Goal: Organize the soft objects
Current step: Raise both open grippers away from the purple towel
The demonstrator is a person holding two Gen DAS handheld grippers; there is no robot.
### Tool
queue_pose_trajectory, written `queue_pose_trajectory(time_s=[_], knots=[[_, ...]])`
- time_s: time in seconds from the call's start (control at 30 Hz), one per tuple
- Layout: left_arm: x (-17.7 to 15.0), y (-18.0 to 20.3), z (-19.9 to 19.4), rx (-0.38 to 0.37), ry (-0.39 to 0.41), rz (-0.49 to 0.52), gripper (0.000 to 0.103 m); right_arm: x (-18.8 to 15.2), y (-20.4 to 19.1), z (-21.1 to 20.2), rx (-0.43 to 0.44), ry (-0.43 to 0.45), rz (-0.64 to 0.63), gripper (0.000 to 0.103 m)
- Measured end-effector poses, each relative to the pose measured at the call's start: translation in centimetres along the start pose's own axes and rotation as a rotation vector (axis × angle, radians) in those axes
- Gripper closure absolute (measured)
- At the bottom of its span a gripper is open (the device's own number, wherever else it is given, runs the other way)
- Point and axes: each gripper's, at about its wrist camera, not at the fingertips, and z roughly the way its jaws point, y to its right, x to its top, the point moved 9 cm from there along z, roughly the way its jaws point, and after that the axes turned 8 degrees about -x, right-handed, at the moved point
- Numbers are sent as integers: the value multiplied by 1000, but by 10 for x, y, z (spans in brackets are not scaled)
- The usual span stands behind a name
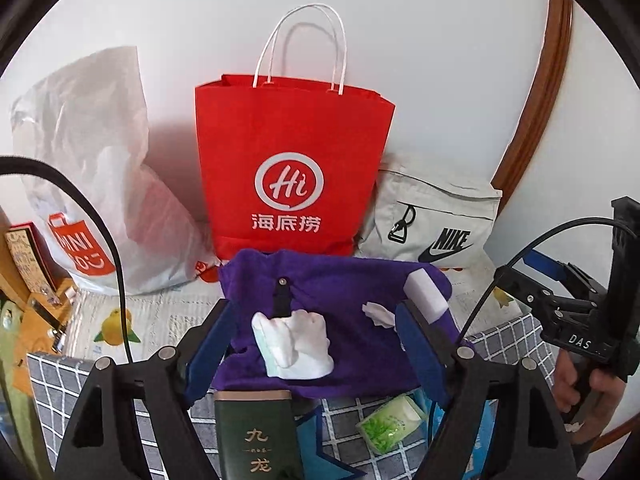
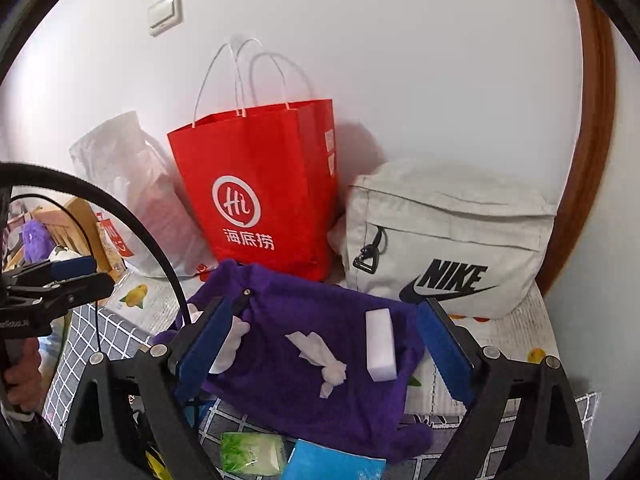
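Both grippers, left gripper [image 1: 316, 344] & right gripper [image 2: 324, 356], hung wide, empty. Risked snagging purple cloth [image 2: 304, 364], tipping white sponge [image 2: 381, 344] at 3 o'clock off it.

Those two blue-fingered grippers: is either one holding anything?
No. The left gripper and right gripper are both open above the purple cloth, gripping nothing.

Tabletop [image 2: 516, 332] covered with a fruit-print mat, a grey checked cloth [image 2: 80, 344] over its near part. At the back against the wall: white plastic bag [image 1: 92, 184], red paper bag [image 1: 292, 168] upright, grey Nike bag [image 2: 448, 236]. Purple towel [image 2: 320, 360] spread in the middle. Near edge: green tissue pack [image 2: 250, 454], blue pack [image 2: 332, 462], dark green box [image 1: 256, 436].
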Motion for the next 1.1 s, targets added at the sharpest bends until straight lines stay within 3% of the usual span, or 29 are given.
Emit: queue_pose_trajectory(time_s=[1.1], knots=[[-2, -8, 2, 17, -28, -21, 23, -5, -15, 2, 54, -27, -8, 10]])
